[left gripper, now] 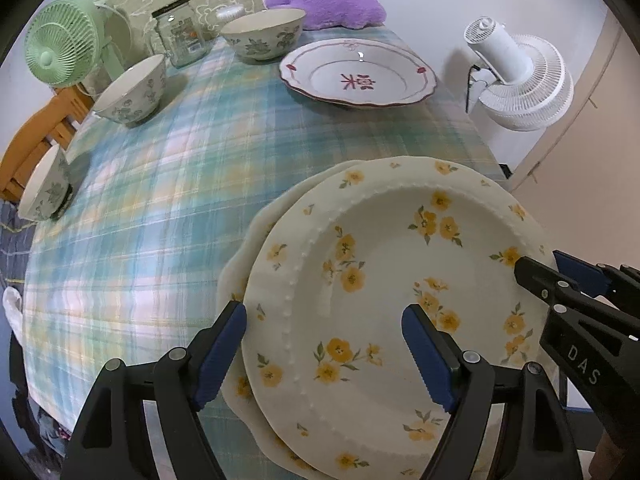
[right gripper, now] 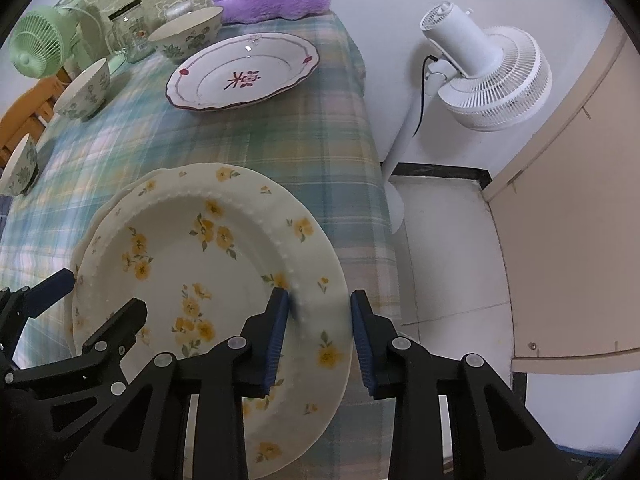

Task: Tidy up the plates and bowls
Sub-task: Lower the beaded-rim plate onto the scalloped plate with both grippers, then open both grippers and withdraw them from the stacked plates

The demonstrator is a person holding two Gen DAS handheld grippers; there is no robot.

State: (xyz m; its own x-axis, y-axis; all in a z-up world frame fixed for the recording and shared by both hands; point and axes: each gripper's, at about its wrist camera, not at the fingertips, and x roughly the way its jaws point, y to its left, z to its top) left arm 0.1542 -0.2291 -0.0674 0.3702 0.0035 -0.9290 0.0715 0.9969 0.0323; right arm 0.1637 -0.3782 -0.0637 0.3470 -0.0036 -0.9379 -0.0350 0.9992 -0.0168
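Our right gripper point(right gripper: 318, 334) straddles the yellow-flowered plate's point(right gripper: 208, 264) near rim, pads not visibly pressing. Our left gripper point(left gripper: 324, 354) stands apart across the opposite rim. A second plate point(left gripper: 256, 232) lies underneath.

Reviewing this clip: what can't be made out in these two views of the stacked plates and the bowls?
- Lower plate: only a rim sliver shows in both views; the yellow-flowered plate covers it.
- Right gripper: whether its jaws press the plate's rim can't be told; that rim is blurred.
- Nearest bowl: cut by the right view's left edge.
- Jar: label too small to read.
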